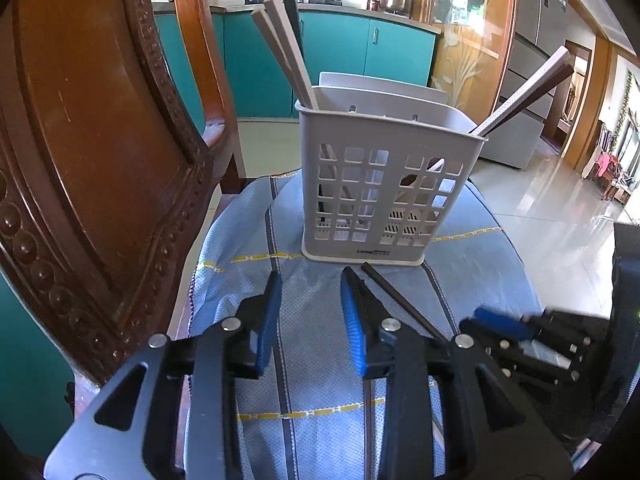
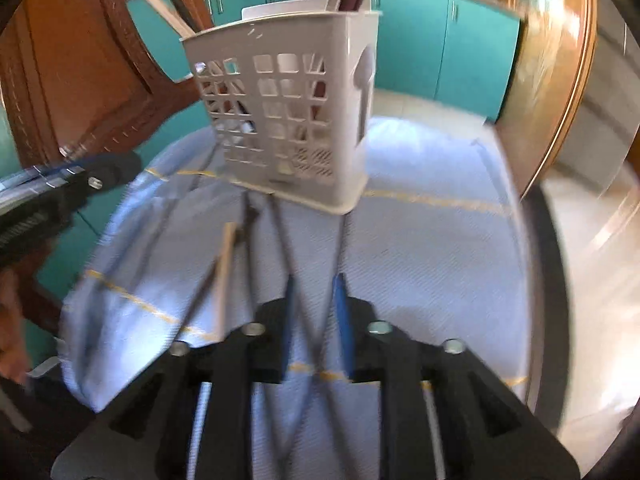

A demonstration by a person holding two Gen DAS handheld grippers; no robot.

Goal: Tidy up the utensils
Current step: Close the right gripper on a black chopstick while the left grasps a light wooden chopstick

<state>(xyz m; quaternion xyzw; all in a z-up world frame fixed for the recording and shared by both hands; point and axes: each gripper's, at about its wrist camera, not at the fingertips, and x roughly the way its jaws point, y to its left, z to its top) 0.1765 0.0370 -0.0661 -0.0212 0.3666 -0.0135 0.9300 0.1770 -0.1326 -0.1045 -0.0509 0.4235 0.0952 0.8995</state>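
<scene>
Left gripper (image 1: 310,312): my jaws spread, empty.
Right gripper (image 2: 316,312): spread, empty (blurred).
Risk: nudging the grey slotted plastic caddy (image 1: 384,192); loose dark chopstick (image 1: 400,300) rolls off the blue cloth (image 1: 320,380).

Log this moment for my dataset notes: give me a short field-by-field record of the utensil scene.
holder: grey slotted utensil holder, upright on the blue cloth
in holder: pale chopsticks leaning left, pale and dark chopsticks leaning right
loose on cloth: dark chopstick in front of the holder; right wrist view also shows a pale chopstick beside dark ones, blurred
left gripper: jaws open, holding nothing
right gripper: jaws apart, nothing visibly between them
surroundings: wooden chair at left
</scene>
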